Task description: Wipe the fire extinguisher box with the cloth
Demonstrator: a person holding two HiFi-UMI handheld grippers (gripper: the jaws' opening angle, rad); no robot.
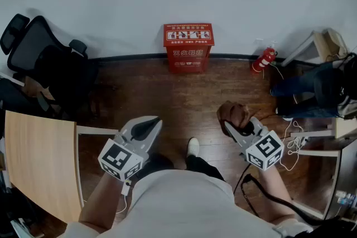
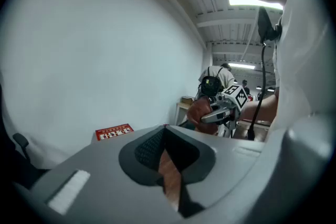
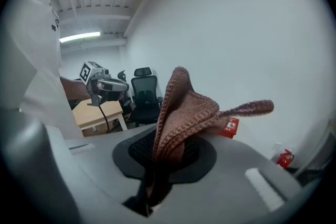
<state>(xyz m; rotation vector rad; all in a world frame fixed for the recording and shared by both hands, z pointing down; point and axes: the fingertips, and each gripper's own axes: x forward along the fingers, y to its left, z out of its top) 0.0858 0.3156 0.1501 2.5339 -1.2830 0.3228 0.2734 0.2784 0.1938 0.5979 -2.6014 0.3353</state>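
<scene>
Red and printed with white panels, the fire extinguisher box (image 1: 188, 46) stands on the wooden floor (image 1: 167, 100) against the wall, well apart from you, in the head view. Your left gripper (image 1: 149, 123) and right gripper (image 1: 235, 127) both hang low near your body. A brown cloth (image 1: 233, 113) is bunched at the right one's tip. Neither tool is anywhere near the box.

From the left gripper view, that tool's pads sit drawn together with only a sliver of floor showing between them, and they carry nothing. The box shows small and far off beyond the tip.

From the right gripper view, the jaws are pinched on the knitted cloth, which stands up in a fold with one corner flopping sideways. The box peeks out just behind it, far off by the wall.

So you have the cloth in hand, but I judge that no wiping has begun. The approach and every pass over the box are yet to do.
</scene>
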